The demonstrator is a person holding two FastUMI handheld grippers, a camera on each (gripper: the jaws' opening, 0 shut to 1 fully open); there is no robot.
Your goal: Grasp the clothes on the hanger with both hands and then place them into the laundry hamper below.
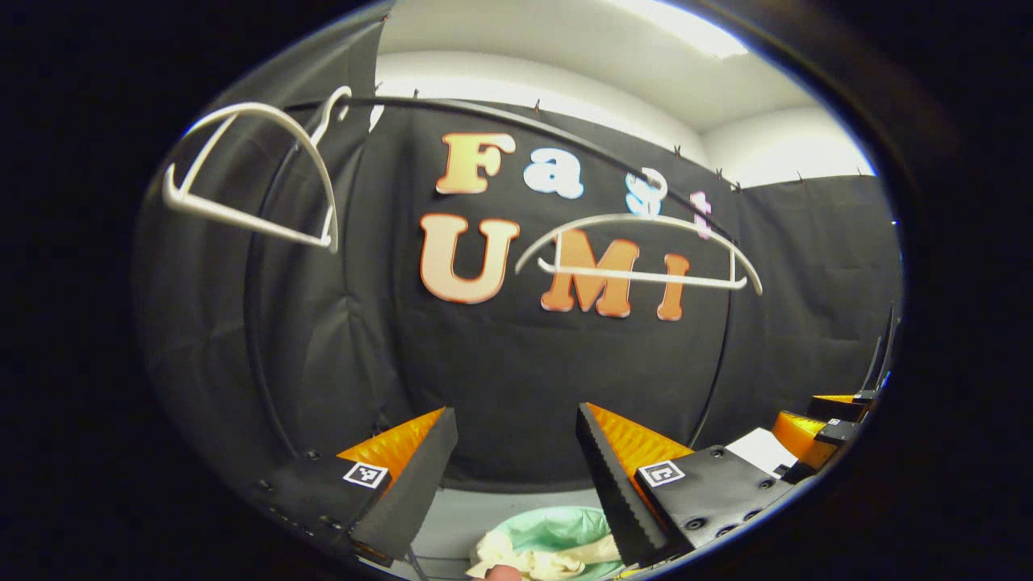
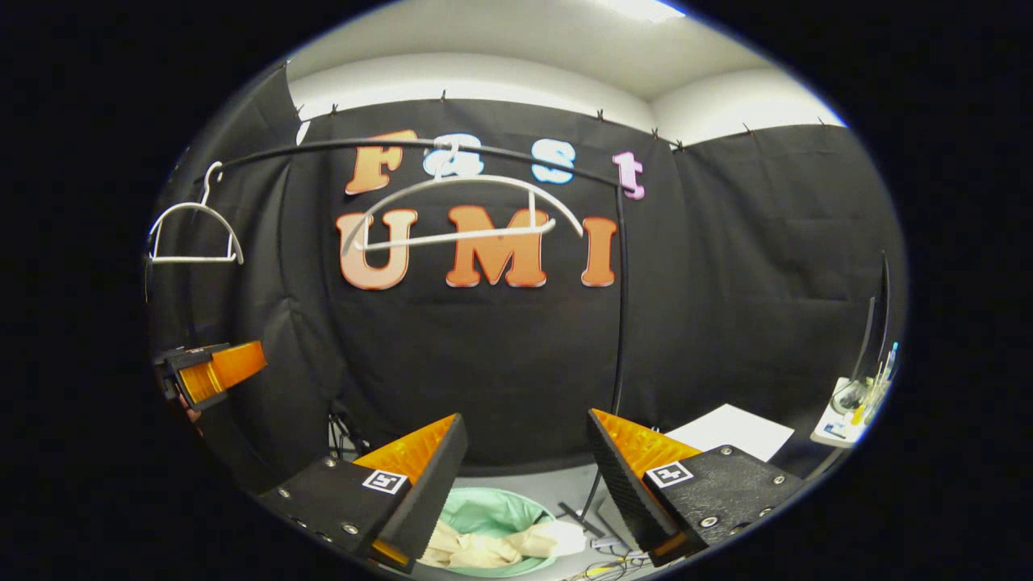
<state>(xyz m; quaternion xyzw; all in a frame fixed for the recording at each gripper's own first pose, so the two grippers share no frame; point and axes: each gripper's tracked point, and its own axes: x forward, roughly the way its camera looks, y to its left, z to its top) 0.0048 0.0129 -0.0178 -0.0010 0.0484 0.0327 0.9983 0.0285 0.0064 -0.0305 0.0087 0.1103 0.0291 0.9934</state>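
clothes (image 2: 484, 549) in hamper (image 2: 492, 510); right gripper (image 2: 516, 484) fingers apart

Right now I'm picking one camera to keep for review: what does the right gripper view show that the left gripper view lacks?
Right gripper view alone: a tray of small tools at the far right and loose cables on the floor by the hamper. Left gripper view alone: a fingertip at the bottom edge. Both: two bare hangers on the rail, the hamper with pale clothes inside, a white sheet, and open grippers.
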